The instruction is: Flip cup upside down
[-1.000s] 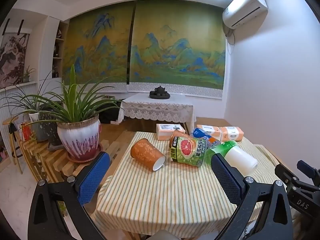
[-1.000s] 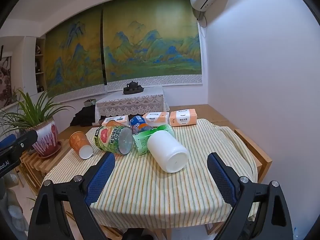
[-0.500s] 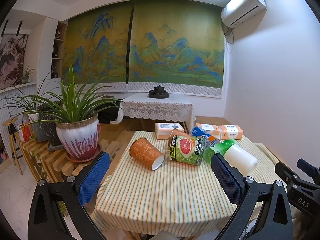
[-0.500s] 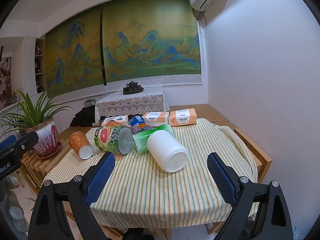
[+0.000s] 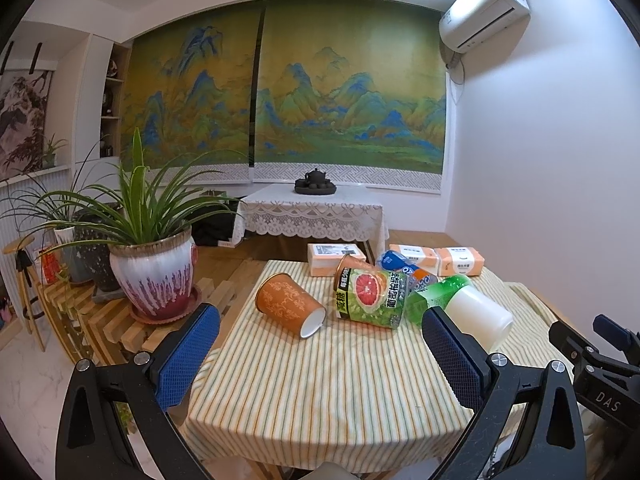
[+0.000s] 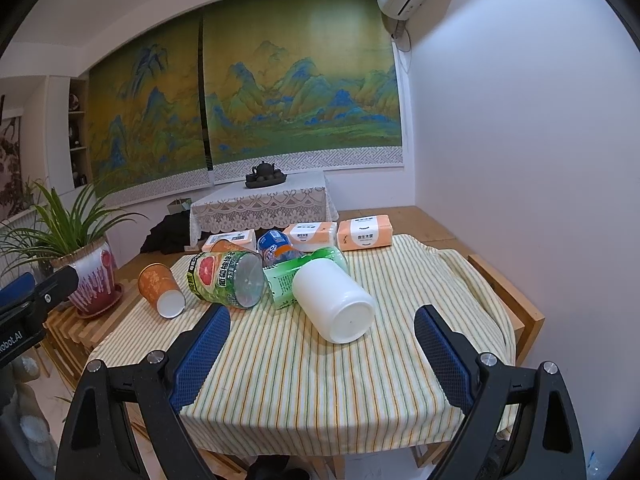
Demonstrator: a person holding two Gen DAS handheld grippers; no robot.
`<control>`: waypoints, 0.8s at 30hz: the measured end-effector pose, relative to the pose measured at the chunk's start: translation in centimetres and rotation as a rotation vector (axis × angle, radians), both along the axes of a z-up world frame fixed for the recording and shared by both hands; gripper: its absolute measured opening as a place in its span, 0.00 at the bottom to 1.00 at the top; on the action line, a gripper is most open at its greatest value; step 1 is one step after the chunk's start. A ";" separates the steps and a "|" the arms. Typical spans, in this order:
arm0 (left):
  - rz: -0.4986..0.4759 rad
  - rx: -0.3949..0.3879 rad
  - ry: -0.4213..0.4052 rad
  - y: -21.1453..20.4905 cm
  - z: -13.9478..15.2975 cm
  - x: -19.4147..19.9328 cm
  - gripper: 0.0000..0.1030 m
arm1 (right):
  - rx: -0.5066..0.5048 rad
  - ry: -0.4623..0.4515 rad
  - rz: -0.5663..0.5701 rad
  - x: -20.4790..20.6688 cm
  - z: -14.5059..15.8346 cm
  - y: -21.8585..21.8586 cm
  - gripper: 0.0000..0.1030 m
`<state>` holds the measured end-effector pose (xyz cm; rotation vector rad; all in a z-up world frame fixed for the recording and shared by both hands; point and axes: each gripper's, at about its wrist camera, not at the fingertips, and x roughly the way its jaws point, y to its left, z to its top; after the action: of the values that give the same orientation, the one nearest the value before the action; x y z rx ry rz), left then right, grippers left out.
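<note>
An orange patterned paper cup (image 5: 289,304) (image 6: 160,289) lies on its side on the striped tablecloth (image 5: 320,376), its white end turned towards me. My left gripper (image 5: 320,356) hangs open in front of the table's near edge, short of the cup, nothing between its blue pads (image 5: 186,354). My right gripper (image 6: 322,354) is open too, over the near part of the cloth, facing the white jar (image 6: 334,304). The cup sits far to its left.
Next to the cup lie a green grapefruit-label can (image 5: 370,296), a green bottle (image 5: 434,294), a white jar and a blue packet (image 5: 400,266). Tissue packs (image 5: 458,260) line the table's far edge. A potted plant (image 5: 154,276) stands on a slatted rack at left; a wall rises at right.
Both views have shifted only slightly; the left gripper drifted a little. Objects on the table have not moved, and both grippers stay open.
</note>
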<state>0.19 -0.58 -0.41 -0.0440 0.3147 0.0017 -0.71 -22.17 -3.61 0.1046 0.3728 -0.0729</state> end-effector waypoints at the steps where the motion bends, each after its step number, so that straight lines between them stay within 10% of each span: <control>1: 0.000 0.001 0.000 0.0 0.0 0.0 0.99 | 0.000 -0.001 -0.001 0.0 0.0 0.0 0.89; 24: -0.003 0.002 0.002 -0.1 0.0 -0.1 1.00 | -0.002 0.003 0.002 -0.1 -0.1 0.2 0.89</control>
<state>0.10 -0.66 -0.40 -0.0417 0.3165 -0.0005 -0.78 -21.98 -3.68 0.1022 0.3762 -0.0713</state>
